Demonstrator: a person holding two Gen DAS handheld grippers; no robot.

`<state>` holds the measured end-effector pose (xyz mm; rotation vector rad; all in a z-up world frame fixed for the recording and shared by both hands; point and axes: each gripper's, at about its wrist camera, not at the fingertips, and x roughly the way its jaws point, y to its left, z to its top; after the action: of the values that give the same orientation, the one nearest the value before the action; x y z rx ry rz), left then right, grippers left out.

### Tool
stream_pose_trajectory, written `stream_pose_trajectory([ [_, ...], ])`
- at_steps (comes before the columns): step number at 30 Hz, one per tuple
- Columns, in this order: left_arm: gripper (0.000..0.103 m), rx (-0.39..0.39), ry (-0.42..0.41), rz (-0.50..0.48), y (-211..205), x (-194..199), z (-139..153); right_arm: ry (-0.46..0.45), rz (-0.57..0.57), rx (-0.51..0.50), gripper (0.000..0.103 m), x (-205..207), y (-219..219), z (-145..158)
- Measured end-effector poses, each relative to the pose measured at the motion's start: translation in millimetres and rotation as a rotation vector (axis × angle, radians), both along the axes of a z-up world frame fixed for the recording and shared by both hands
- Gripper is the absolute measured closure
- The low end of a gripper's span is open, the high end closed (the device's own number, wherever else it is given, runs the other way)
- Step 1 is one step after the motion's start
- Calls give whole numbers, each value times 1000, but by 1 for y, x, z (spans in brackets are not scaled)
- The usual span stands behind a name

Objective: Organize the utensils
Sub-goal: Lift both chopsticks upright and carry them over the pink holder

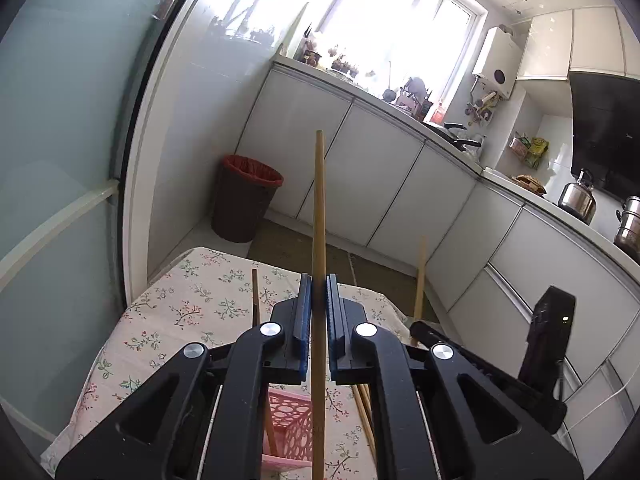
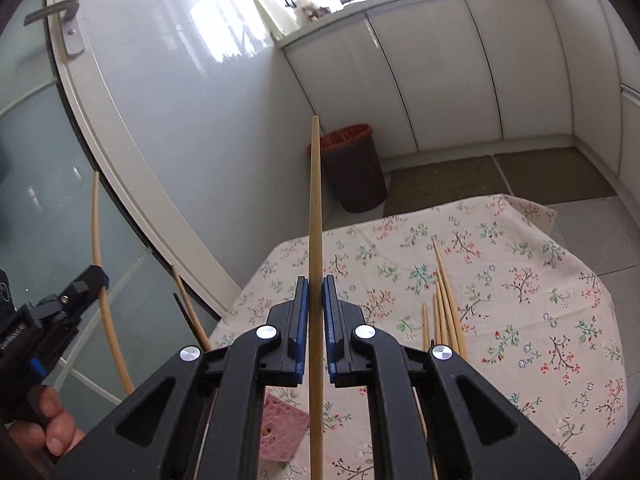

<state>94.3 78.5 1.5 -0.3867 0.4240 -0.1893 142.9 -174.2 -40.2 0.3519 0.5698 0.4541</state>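
Above the floral-clothed table (image 2: 500,280), the left gripper (image 1: 319,304) and right gripper (image 2: 316,304) each pinch a pale bamboo chopstick (image 1: 319,208) (image 2: 315,208), with loose bamboo chopsticks (image 2: 444,312) and a pink perforated plastic basket (image 2: 280,428) near its front edge.

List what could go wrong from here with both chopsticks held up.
1. The left gripper and right gripper each pinch one chopstick by a narrow section; either could pivot or slip.
2. The pink basket sits largely hidden under the grippers, so lowering could miss it.
3. The loose chopsticks on the tablecloth could get knocked.
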Motion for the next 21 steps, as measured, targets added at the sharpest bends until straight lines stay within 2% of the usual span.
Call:
stream_pose_trajectory([
  [3, 96, 42, 15, 31, -3, 4, -5, -74, -7, 21, 95, -11, 4, 13],
  [7, 96, 22, 27, 71, 4, 8, -9, -134, -4, 30, 95, -23, 10, 23],
  [11, 96, 94, 19, 84, 0, 8, -6, -156, 6, 18, 95, -28, 15, 26],
  [15, 97, 98, 43, 48, -2, 7, -6, -160, 10, 23, 95, -31, 17, 25],
  [21, 96, 224, 173, -3, -9, 11, -5, -186, 20, 33, 95, -36, 22, 25],
])
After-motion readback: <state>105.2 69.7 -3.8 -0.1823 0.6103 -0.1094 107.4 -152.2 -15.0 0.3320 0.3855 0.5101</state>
